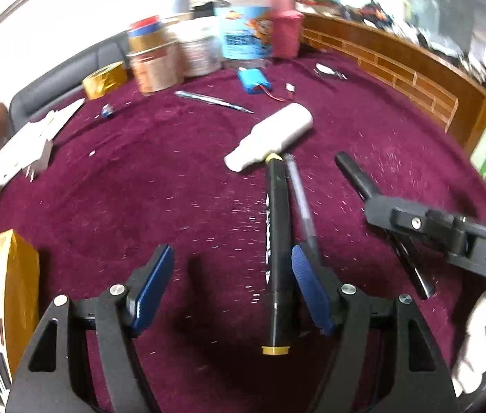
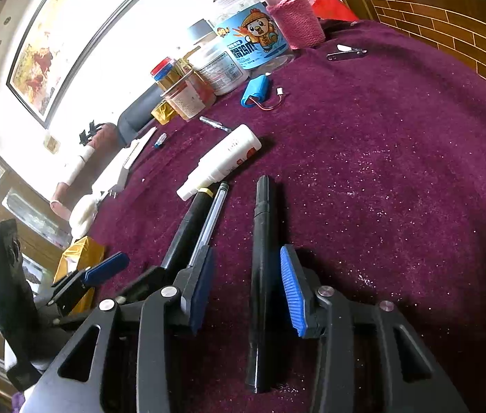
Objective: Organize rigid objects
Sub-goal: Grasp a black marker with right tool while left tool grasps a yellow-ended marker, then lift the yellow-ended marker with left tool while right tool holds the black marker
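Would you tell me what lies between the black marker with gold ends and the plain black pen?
A clear-barrelled pen lies between the marker and black pen, in the right wrist view.

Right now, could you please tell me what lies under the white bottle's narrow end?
The white bottle lies on the maroon cloth. Its narrow end overlaps the yellow-banded tip of the black marker. Whether they actually touch cannot be told, and the cloth beneath is covered.
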{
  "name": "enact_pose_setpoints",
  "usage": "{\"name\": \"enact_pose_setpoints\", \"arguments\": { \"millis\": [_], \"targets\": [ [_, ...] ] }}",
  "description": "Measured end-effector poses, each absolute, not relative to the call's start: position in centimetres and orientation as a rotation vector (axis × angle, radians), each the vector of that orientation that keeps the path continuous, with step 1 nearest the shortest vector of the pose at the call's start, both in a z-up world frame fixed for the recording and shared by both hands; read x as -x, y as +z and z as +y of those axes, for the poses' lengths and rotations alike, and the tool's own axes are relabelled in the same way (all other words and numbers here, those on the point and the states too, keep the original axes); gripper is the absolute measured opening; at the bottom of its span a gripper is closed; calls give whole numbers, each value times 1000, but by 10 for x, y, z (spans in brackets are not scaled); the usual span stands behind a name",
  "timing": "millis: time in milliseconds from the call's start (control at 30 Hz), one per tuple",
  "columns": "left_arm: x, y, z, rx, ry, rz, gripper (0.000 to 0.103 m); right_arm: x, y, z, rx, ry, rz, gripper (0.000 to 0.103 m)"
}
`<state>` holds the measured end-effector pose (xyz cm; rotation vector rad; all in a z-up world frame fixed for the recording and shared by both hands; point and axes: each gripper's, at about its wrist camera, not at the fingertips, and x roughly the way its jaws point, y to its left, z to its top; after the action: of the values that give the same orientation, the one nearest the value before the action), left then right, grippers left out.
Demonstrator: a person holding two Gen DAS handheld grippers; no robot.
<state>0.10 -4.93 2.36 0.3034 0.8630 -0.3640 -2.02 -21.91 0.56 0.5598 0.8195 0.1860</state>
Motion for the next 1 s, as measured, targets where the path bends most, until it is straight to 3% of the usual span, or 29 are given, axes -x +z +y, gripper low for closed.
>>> {"name": "enact_pose_setpoints", "arguments": {
  "millis": [133, 200, 267, 700, 733, 800, 867, 900, 933, 967, 1000],
  "targets": [
    [-2, 20, -56, -327, -370, 846, 66, 20, 6, -219, -558, 188, 818, 36],
    [-1, 21, -49, -260, -441, 882, 27, 19, 6, -219, -559, 190, 816, 37],
    [7, 24, -45, -259, -446, 891, 12, 19, 6, -219, -561, 193, 815, 37],
    [59, 24, 18, -75, -464, 981, 13, 19, 6, -219, -551, 192, 816, 37],
    [55, 24, 14, -76, -458, 980, 15, 19, 6, -218, -549, 191, 816, 37],
    [51, 24, 6, -81, -468, 967, 36, 19, 6, -218, -547, 192, 815, 37],
    [51, 22, -4, -118, -469, 937, 46, 19, 5, -219, -552, 194, 814, 37],
    [52, 22, -9, -150, -458, 931, 46, 18, 5, -219, -553, 195, 813, 37],
    [54, 22, -12, -168, -453, 928, 46, 18, 5, -219, -553, 195, 813, 37],
    [55, 23, -12, -164, -461, 925, 33, 18, 5, -219, -552, 194, 812, 37],
    [56, 24, -9, -152, -466, 927, 12, 18, 5, -218, -548, 192, 812, 37]
  ]
}}
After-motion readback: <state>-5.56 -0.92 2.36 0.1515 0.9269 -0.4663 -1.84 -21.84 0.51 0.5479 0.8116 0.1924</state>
